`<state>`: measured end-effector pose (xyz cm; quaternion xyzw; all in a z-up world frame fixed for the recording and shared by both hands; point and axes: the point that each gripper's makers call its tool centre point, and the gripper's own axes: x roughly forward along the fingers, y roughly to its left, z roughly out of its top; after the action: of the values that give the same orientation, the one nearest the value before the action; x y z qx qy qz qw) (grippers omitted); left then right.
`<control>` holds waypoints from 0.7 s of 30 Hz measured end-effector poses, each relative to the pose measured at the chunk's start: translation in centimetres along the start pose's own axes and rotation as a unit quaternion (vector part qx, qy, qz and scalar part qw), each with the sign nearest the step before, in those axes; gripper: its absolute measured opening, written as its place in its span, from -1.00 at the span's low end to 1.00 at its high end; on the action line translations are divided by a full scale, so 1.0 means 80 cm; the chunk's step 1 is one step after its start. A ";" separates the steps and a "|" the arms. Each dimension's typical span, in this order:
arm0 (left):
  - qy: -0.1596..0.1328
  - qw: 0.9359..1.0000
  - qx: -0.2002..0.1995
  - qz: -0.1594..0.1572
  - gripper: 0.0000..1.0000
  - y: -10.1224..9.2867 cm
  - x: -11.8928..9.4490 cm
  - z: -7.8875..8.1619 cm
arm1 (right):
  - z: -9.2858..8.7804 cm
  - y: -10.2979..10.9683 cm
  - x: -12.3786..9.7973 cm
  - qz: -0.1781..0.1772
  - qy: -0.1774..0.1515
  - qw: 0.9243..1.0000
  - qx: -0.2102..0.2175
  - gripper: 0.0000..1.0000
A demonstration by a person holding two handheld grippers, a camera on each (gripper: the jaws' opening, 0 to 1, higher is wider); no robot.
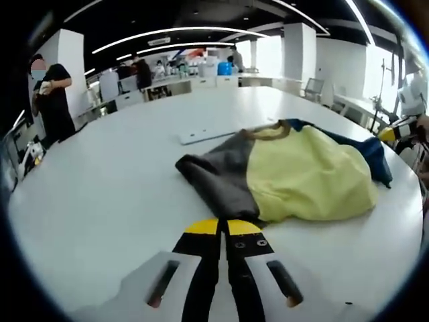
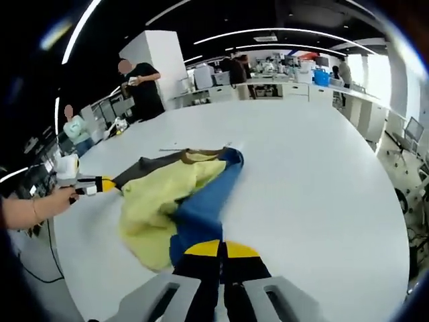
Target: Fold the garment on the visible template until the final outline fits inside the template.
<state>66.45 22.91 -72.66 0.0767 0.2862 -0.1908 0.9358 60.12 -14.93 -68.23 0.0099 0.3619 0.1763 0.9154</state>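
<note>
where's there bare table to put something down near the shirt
The widest bare stretch of the white table lies beyond the blue sleeve in the right gripper view. In the left gripper view, bare table also runs from the grey sleeve out to the table's edge. It is crowded at the garment, where both grippers close in.

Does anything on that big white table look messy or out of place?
Yes. The shirt lies rumpled on the table, not flat: its yellow body is bunched, the grey sleeve is crumpled to one side, and the blue sleeve is dragged toward the right gripper, whose jaws are shut.
</note>
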 end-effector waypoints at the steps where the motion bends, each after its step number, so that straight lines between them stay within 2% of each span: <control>1: 0.001 1.000 0.002 0.002 -1.00 0.002 0.000 -0.001 | 0.000 -0.008 -0.001 -0.009 0.003 1.000 -0.007 -1.00; 6: 0.003 1.000 -0.003 0.020 -1.00 0.017 -0.001 -0.002 | 0.001 -0.057 -0.006 -0.067 0.025 0.996 -0.048 -1.00; 9: 0.007 1.000 -0.013 0.021 -1.00 0.021 -0.001 -0.005 | 0.000 -0.076 -0.004 -0.082 0.028 0.995 -0.046 -1.00; 12: 0.009 1.000 -0.020 0.021 -1.00 0.021 -0.001 -0.008 | -0.001 -0.086 0.002 -0.087 0.035 0.995 -0.043 -1.00; 21: 0.017 1.000 -0.005 0.026 -1.00 0.024 -0.001 -0.012 | -0.005 -0.111 0.021 -0.114 0.066 0.989 -0.071 -1.00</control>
<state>66.70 24.95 -73.33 0.0826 0.3005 -0.1637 0.9360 63.75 -22.73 -70.93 -0.1082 0.4064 0.0961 0.9021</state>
